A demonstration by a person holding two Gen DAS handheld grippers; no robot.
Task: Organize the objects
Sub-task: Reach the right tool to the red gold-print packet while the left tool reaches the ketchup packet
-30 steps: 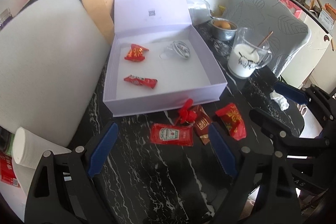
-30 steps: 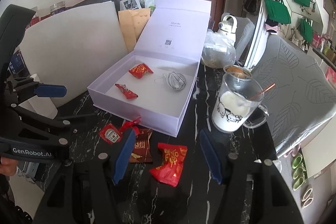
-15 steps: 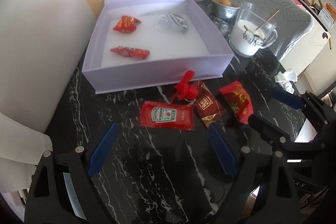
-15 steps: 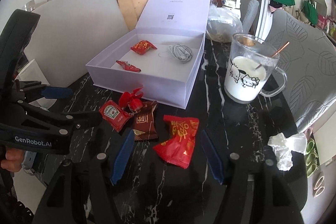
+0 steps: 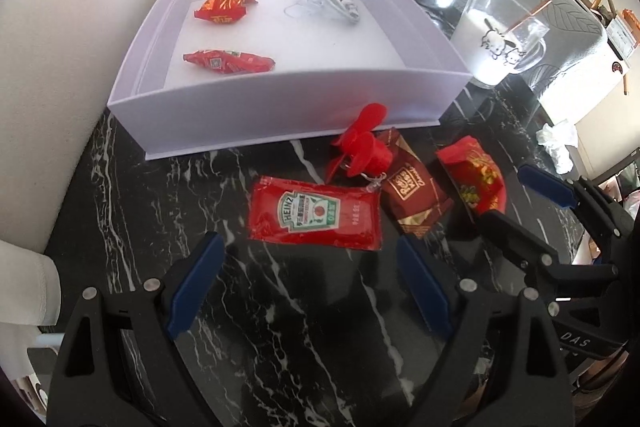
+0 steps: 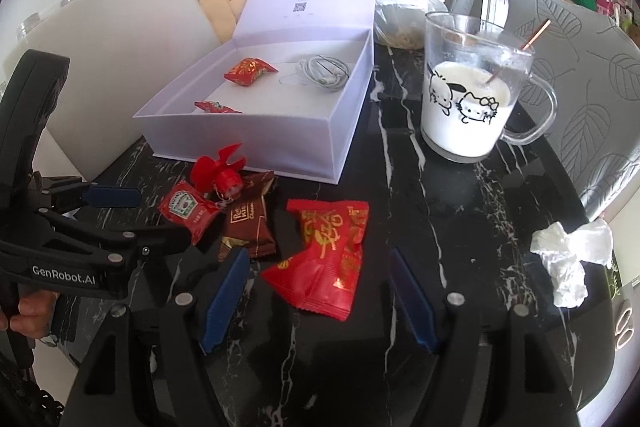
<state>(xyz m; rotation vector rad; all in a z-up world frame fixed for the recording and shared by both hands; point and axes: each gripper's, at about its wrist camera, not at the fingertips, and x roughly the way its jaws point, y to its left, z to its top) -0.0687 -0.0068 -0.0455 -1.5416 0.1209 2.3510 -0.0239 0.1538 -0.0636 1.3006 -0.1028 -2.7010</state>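
Both tools spread: left tool (image 5: 308, 287) faces the ketchup packet (image 5: 314, 213) (long axis crosswise), right tool (image 6: 318, 293) straddles the red candy (image 6: 324, 255).

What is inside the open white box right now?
The white box holds two red candy packets and a coiled white cable. Its near wall hides the front strip of the floor.

table (image 5: 280, 327): black marble | on it: box (image 5: 280, 107), ketchup packet (image 5: 314, 214), mug (image 6: 468, 99)
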